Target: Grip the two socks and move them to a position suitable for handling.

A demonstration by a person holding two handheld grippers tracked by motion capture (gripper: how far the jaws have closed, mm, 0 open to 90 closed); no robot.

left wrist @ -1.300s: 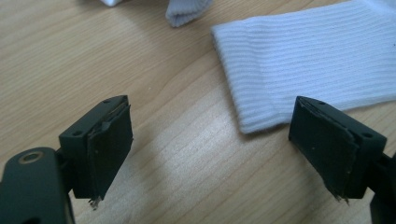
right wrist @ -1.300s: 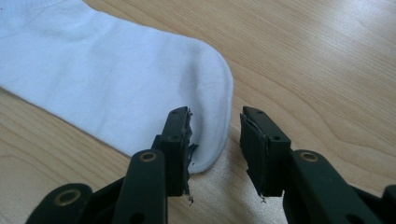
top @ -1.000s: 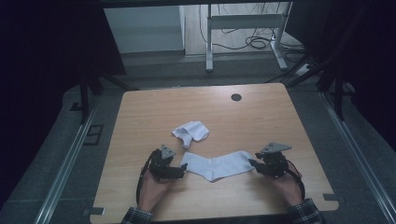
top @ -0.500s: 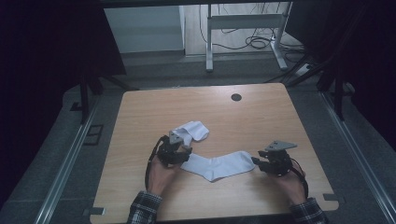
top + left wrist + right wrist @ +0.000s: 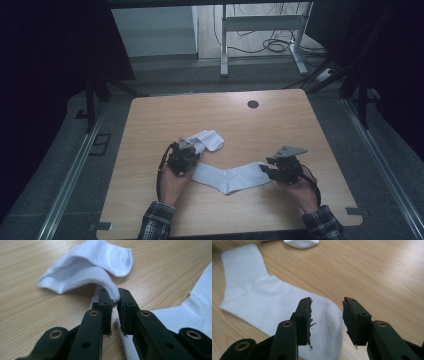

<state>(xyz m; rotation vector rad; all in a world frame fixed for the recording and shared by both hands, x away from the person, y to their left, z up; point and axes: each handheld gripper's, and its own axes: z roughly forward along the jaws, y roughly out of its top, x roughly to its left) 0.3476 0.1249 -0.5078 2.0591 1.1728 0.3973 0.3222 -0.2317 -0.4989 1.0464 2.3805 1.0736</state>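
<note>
Two white socks lie on the wooden table [image 5: 280, 120]. The crumpled sock [image 5: 206, 140] [image 5: 100, 262] sits left of centre, and my left gripper [image 5: 186, 150] [image 5: 115, 300] is shut on the folded edge at its near end. The flat sock [image 5: 230, 176] [image 5: 262, 300] is spread out in a shallow V nearer the person. My right gripper [image 5: 270, 171] [image 5: 327, 307] stands open over its right-hand toe end, one jaw above the fabric and the other above bare wood. Part of the flat sock [image 5: 185, 315] also shows to the right of the left jaws.
A dark round grommet [image 5: 253, 104] sits near the table's far edge. Beyond the table stand a white desk frame [image 5: 260, 22] and floor cables [image 5: 275, 46]. Bare wood runs along the table's far half and both sides.
My left gripper has moved away from the person, from the flat sock's left end to the crumpled sock, and has shut on its edge. The right gripper has hardly moved.
</note>
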